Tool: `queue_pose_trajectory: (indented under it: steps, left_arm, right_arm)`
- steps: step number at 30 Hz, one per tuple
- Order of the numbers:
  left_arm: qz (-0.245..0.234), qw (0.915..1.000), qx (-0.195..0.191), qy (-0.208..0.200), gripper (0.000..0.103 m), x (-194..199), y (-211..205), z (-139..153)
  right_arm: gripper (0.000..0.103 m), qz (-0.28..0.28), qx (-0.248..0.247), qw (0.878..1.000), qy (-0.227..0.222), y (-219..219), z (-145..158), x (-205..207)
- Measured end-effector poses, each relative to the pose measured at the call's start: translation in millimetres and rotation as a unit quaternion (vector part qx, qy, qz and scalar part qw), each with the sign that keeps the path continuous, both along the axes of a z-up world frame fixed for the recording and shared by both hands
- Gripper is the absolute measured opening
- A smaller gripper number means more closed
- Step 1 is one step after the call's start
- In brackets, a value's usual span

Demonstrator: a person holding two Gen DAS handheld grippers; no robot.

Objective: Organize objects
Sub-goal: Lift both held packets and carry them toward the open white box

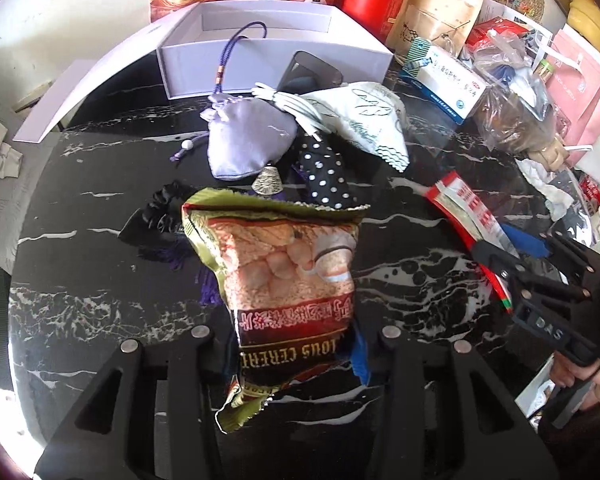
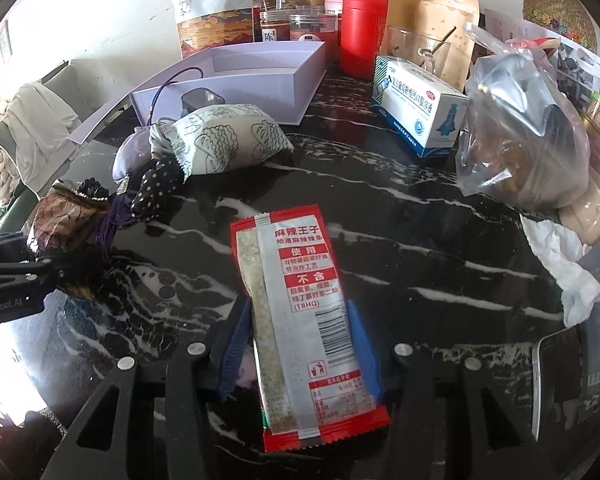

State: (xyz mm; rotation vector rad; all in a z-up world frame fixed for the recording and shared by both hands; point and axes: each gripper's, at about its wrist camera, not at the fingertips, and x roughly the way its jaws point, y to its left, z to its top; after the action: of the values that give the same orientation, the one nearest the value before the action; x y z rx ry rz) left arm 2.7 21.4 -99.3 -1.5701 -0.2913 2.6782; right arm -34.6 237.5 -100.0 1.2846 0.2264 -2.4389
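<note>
In the left wrist view, my left gripper (image 1: pixel 296 360) is shut on the lower end of a green-edged cereal snack packet (image 1: pixel 292 272), held over the black marble table (image 1: pixel 80 280). The right wrist view shows that packet (image 2: pixel 64 220) at the far left. My right gripper (image 2: pixel 300 344) is shut on a red-and-silver spicy strip packet (image 2: pixel 296 312), with its blue pads (image 2: pixel 236 344) pressed against both long sides. In the left wrist view the red packet (image 1: pixel 468 208) sticks out of the right gripper (image 1: pixel 512 256) at the right edge. An open white box (image 1: pixel 260 40) stands at the back.
A lilac pouch (image 1: pixel 248 140), a polka-dot pouch (image 1: pixel 328 176), a printed white pouch (image 1: pixel 364 120), a white cable (image 1: pixel 296 108) and a black scrunchie (image 1: pixel 160 216) lie in front of the box. To the right are a medicine box (image 2: pixel 420 108), a red canister (image 2: pixel 364 36) and a plastic bag (image 2: pixel 520 132).
</note>
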Motion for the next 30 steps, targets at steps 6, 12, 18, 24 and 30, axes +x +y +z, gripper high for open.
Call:
queue_pose_trajectory:
  steps: [6, 12, 18, 24, 30]
  left_arm:
    - [0.013, 0.9995, -0.028, 0.01, 0.046, 4.9, -4.4, 0.8]
    - [0.013, 0.9989, -0.041, 0.018, 0.047, 5.1, -9.8, 4.7]
    - [0.01, 0.9986, -0.049, 0.016, 0.048, 6.1, -18.5, 7.8]
    - [0.017, 0.9988, -0.045, 0.012, 0.051, 6.7, -28.0, 6.4]
    - [0.028, 0.9983, -0.041, 0.03, 0.049, 11.1, -36.6, 8.3]
  right_arm:
    - [0.051, 0.011, -0.004, 1.0, 0.0, -8.8, -0.3, 18.3]
    - [0.054, 0.016, -0.003, 1.0, 0.006, -17.6, -2.1, 21.5]
    - [0.055, 0.018, 0.006, 1.0, 0.012, -21.3, -3.5, 24.6]
    - [0.055, 0.024, 0.013, 1.0, 0.013, -23.8, -4.3, 23.8]
    - [0.048, 0.033, 0.002, 0.999, 0.021, -24.9, -2.4, 27.0]
